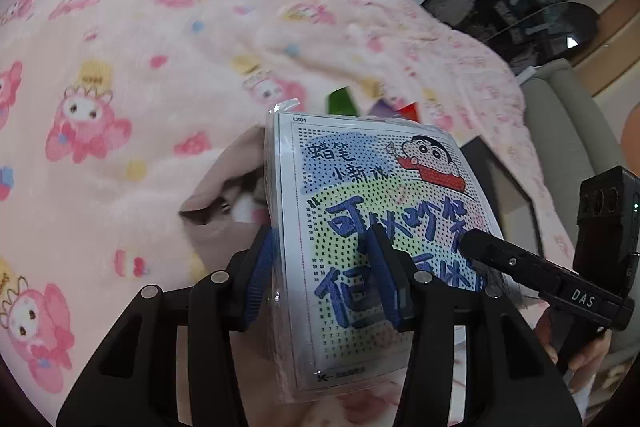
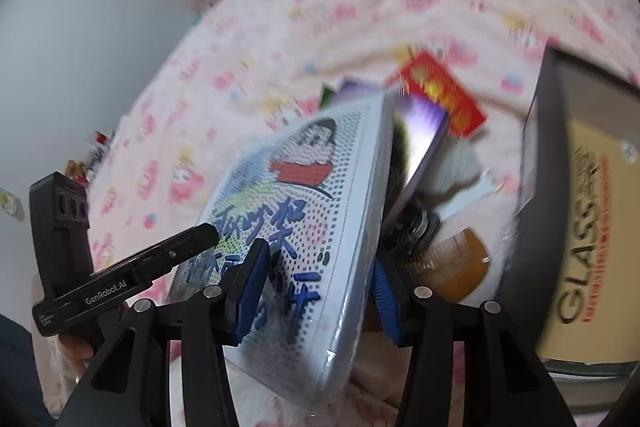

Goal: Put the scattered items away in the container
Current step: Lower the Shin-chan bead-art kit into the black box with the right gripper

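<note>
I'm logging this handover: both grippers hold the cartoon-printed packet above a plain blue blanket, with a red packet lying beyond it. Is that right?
Not quite: the blanket is pink with cartoon characters, not plain blue, as the left wrist view shows. The rest holds: the left gripper and right gripper both clamp the cartoon-printed packet, with the red packet beyond.

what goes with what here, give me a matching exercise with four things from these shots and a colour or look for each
Things:
1. cartoon box
2. red-and-gold packet
3. comb
4. blanket

Looks:
a. lies beyond the box's top edge
b. pink, printed with cartoon figures
c. wrapped in clear film
d. amber brown

Pairs: 1-c, 2-a, 3-d, 4-b
</note>
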